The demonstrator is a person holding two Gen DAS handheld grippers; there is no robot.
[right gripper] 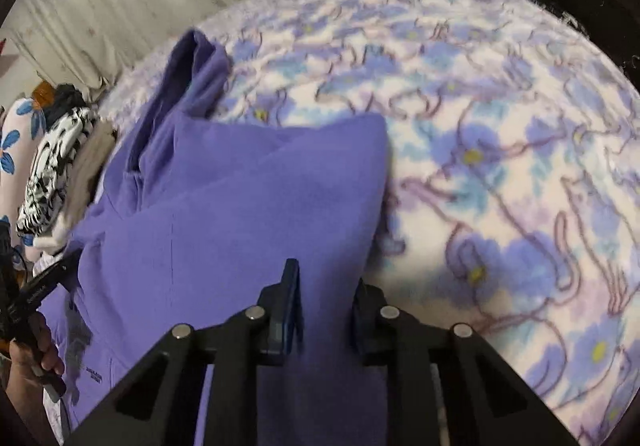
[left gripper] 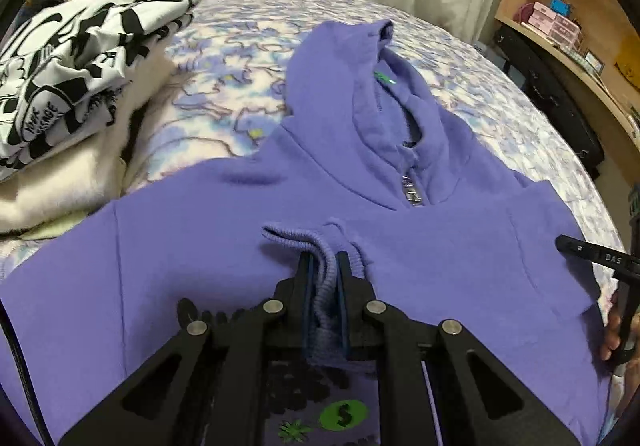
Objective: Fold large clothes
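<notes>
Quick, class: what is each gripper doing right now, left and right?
Left gripper: shut on the hoodie's ribbed cuff.
Right gripper: purple hoodie fabric between its fingers; grip cannot be told.

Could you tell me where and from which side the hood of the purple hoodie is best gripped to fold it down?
Probably the hood's peaked tip, at the far end. It lies flat on the blanket, pointing away from the body, with bare blanket around it, so come from above with one finger slid under the edge. The left gripper is shut on a cuff.
</notes>
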